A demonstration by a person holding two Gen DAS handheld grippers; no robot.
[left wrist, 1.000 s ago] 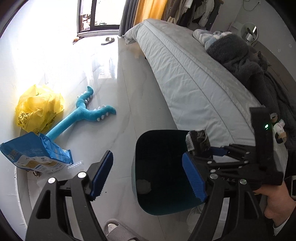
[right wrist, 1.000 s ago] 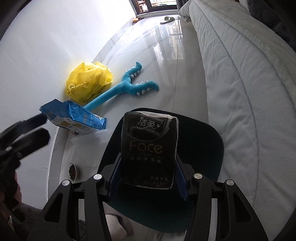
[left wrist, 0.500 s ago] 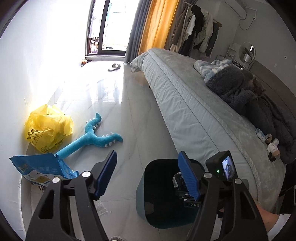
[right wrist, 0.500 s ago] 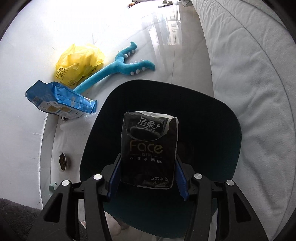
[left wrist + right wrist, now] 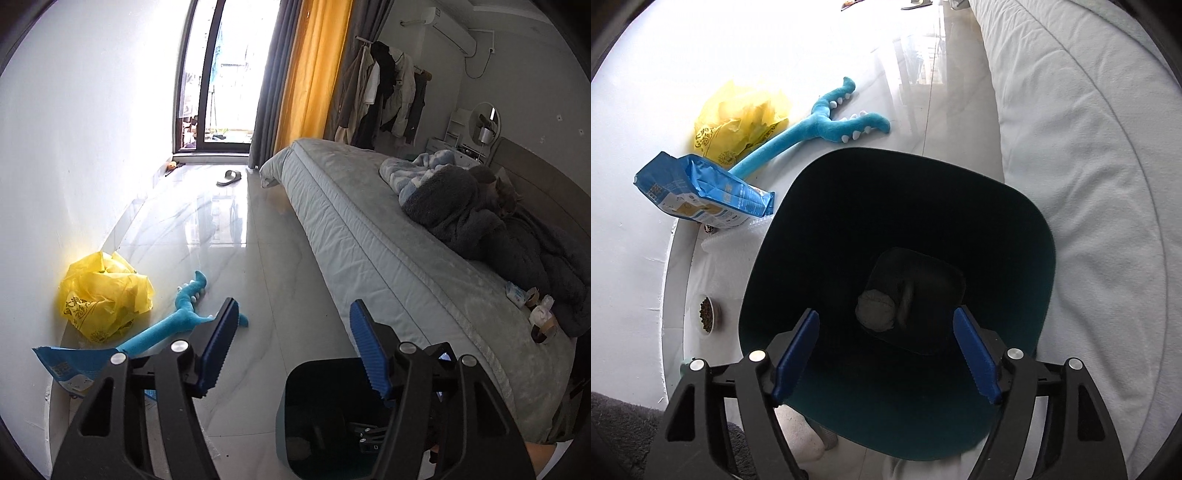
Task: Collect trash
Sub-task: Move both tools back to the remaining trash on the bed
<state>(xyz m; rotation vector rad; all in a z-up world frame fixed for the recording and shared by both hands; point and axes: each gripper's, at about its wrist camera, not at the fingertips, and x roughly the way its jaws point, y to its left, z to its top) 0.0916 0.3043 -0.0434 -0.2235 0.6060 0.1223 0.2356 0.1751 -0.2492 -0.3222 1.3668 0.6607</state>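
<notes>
1. Right gripper (image 5: pixel 886 354): pointed steeply down over the mouth of the bin, jaws opening and standing wide, nothing between the blue pads (image 5: pixel 798 354).
2. Teal waste bin (image 5: pixel 1039 266): directly below the right gripper; dark inside.
3. Black tissue pack (image 5: pixel 923 291): lying on the bin's floor, below and just ahead of the right gripper's pads, clear of them.
4. Grey crumpled wad (image 5: pixel 875 310): in the bin, touching the pack's near-left edge.
5. Left gripper (image 5: pixel 291 347): angled forward over the floor, jaws closing, at a middling gap, with nothing between them.
6. Blue snack bag (image 5: pixel 705 192): on the floor, ahead-left of the right gripper, just beside the bin's left rim.
7. Yellow plastic bag (image 5: pixel 103 295): crumpled against the wall, ahead-left of the left gripper.
8. Blue plush toy (image 5: pixel 181 317): on the floor between the yellow bag and the left gripper's left pad.
9. Small dish of pellets (image 5: pixel 707 314): left of the right gripper.
10. Bed (image 5: pixel 369 229): right of both grippers.
</notes>
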